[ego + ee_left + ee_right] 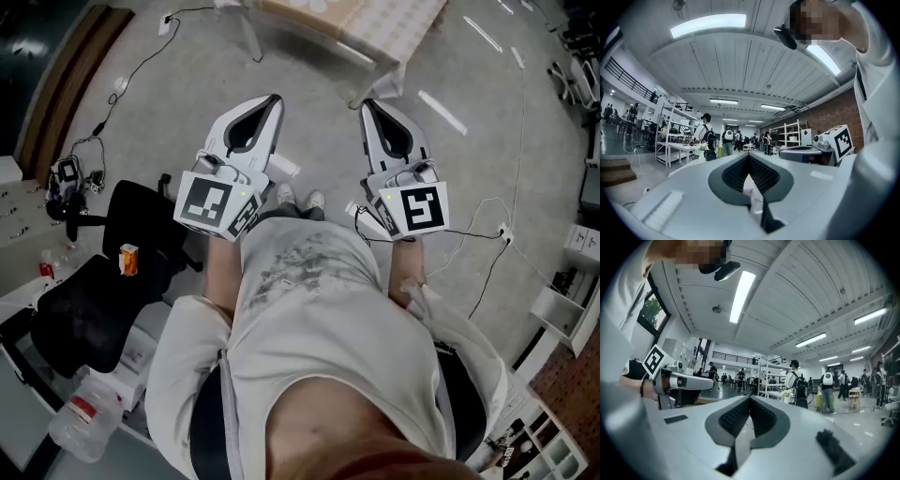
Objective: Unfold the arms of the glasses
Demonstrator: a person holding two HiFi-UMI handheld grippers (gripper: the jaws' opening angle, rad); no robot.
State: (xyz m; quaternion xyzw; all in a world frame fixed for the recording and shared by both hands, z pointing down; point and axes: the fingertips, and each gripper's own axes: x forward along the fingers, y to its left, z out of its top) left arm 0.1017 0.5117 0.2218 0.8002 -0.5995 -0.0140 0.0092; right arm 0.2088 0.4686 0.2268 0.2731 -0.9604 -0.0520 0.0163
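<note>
No glasses show in any view. I hold both grippers level in front of my chest, above the floor. In the head view my left gripper (272, 97) has its jaws closed tip to tip with nothing between them. My right gripper (367, 104) is likewise shut and empty. In the left gripper view the left gripper (749, 156) points into a large hall, with the right gripper's marker cube (840, 140) off to the right. In the right gripper view the right gripper (750, 398) faces the same hall, and the left gripper's body (679, 381) sits at the left.
A black chair (89, 300) stands at my left with an orange carton (129, 259) on it. A plastic bottle (89, 417) lies lower left. A table (375, 28) stands ahead, and cables (487, 234) run over the floor. Shelves (675, 140) and several people (799, 383) are far off.
</note>
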